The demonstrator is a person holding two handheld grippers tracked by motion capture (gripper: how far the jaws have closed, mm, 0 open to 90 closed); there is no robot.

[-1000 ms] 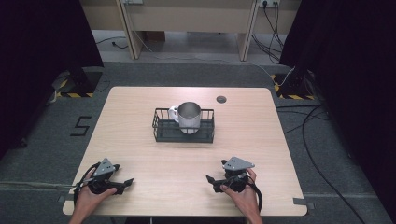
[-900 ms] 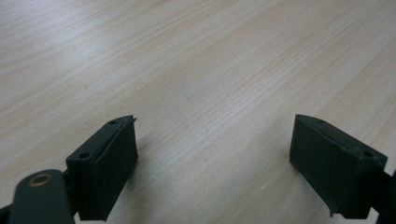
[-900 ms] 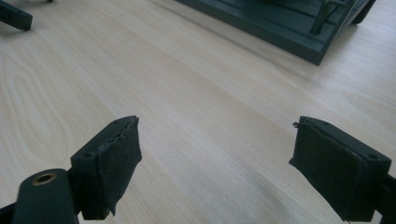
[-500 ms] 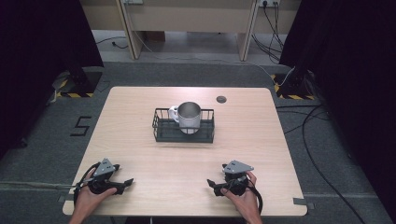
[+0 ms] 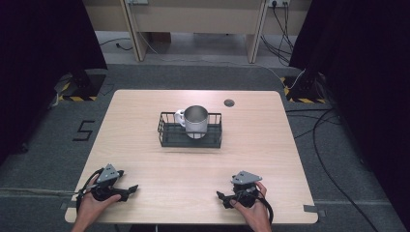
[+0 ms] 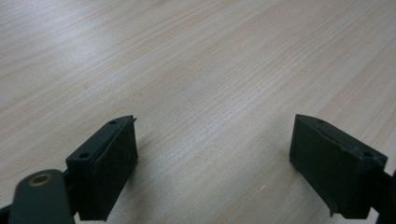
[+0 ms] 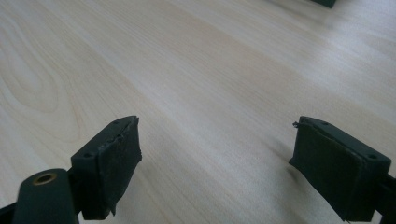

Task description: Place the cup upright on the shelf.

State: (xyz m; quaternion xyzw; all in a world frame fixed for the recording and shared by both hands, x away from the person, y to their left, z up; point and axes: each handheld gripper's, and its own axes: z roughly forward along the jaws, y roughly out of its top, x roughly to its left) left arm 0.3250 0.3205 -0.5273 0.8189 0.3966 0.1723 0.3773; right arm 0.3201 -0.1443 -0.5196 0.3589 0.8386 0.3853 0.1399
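- Two handheld tools sit low at the near edge of the pale wood-grain tabletop [image 5: 145, 116], one per hand, well apart from each other.
- Far left, off the tabletop: a painted "5" floor mark [image 5: 83, 131] on grey carpet, and a black-and-yellow hazard strip [image 5: 73, 98] farther back.
- Left black two-jaw tool [image 5: 126, 191], w/ grey three-cornered plate on top, is near the front-left corner, held by the left hand [image 5: 89, 209]. Jaws stand wide apart w/ nothing between; in the left gripper view the left tool [image 6: 215, 163] has bare wood in the gap.
- Centre: black wire rectangular basket [image 5: 167, 137] sits mid-tabletop, well apart from both tools.
- Inside the basket: shiny metal cylindrical mug [image 5: 196, 120], upright, open top up, white handle toward the left. It stands nearer the basket's back side, approx. centre.
- Just right of and behind the basket: small dark round grommet [image 5: 228, 102] in the tabletop surface.
- Right black two-jaw tool [image 5: 222, 198], same grey plate, is near the front edge right of centre, held by the right hand [image 5: 254, 212]. Jaws spread wide, empty; the right gripper view gives the right tool [image 7: 217, 168] over bare wood, w/ a dark basket corner at the top edge.
- Far right: black cables [image 5: 333, 145] trail across the floor.
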